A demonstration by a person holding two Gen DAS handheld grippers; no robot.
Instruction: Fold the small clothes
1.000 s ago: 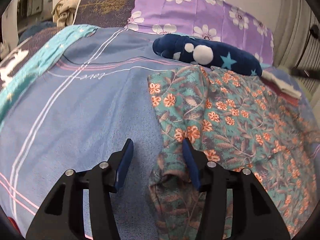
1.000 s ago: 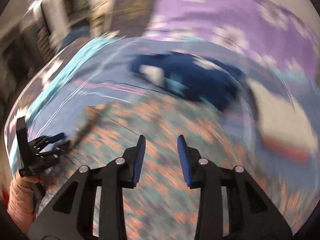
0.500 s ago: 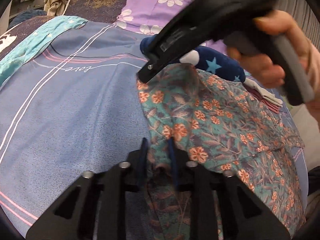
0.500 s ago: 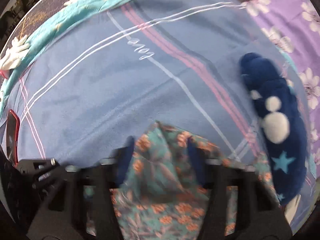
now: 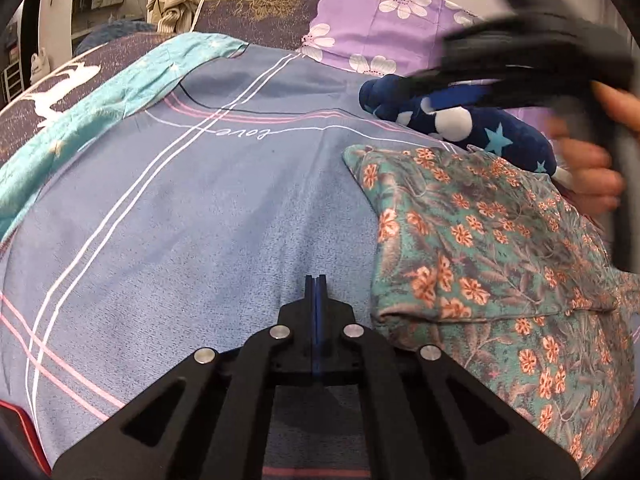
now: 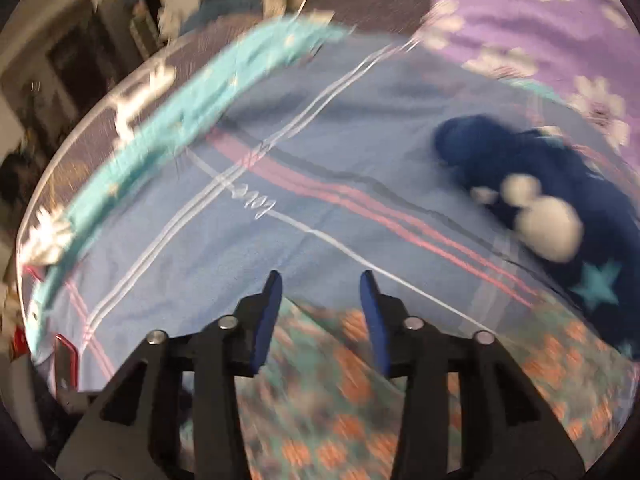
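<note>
A teal garment with orange flowers (image 5: 480, 264) lies on the blue bedspread (image 5: 200, 220), its left part folded over with a fold edge toward me. My left gripper (image 5: 315, 280) is shut and empty, resting over the bedspread just left of the garment. My right gripper (image 6: 320, 284) is open and empty, above the garment's far edge (image 6: 340, 380); the view is blurred. It also shows blurred in the left wrist view (image 5: 520, 52), held by a hand at the upper right.
A navy plush item with white dots and stars (image 5: 460, 120) lies behind the garment, also in the right wrist view (image 6: 540, 200). Purple flowered pillow (image 5: 380, 28) at the back. A teal blanket edge (image 5: 100, 112) runs along the left. A red object (image 6: 66, 356) sits at the bed's left edge.
My left gripper let go of the garment, moved left off it and closed empty. My right gripper pulled back from the garment's corner and is moving. The garment's left part now lies folded.
</note>
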